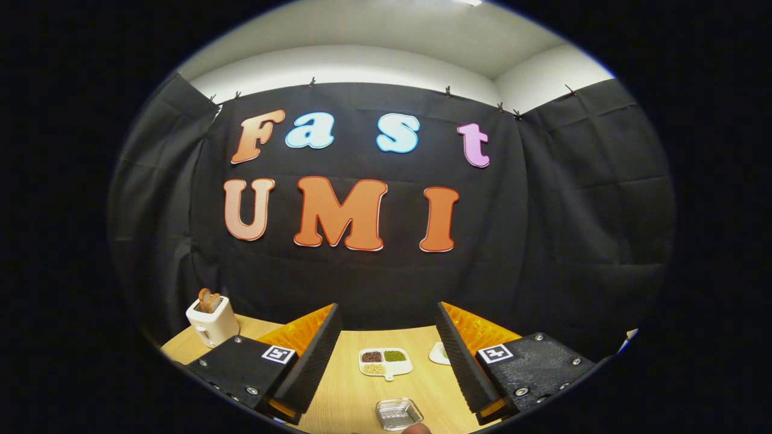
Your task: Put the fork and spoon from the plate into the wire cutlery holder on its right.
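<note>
The tool is held high with its fingers spread wide and nothing between them; likely the approach step, no fork, spoon or wire holder visible yet, so the next move calls for tilting down to find them. Wooden surface carries a sectioned dish, a small clear tray and a toaster far left; black cloth wall behind.
</note>
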### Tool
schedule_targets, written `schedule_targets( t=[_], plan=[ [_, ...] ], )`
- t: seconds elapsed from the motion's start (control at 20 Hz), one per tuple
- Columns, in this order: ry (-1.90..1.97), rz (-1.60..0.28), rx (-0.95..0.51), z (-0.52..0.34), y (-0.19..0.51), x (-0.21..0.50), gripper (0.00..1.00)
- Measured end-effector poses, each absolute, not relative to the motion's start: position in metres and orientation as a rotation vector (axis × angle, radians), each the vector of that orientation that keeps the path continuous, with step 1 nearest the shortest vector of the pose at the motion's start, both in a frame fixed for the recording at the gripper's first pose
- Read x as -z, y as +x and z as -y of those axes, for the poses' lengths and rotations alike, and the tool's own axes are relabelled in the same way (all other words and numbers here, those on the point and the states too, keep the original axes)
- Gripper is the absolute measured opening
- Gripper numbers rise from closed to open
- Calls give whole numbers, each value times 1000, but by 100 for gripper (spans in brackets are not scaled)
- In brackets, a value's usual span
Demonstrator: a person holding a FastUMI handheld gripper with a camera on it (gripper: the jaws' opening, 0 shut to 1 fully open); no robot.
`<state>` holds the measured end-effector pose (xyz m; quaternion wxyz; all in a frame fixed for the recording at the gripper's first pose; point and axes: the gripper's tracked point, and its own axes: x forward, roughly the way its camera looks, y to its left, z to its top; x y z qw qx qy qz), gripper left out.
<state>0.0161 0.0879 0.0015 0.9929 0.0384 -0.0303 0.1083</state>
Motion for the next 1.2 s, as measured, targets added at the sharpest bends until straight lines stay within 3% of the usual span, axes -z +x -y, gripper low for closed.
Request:
schedule_targets(
  t=[0.6,1.2],
  plan=[
    [80,-115,-446,-234,-19,57,94],
    [-62,-742,-542,-318,-72,233,89]
  ],
)
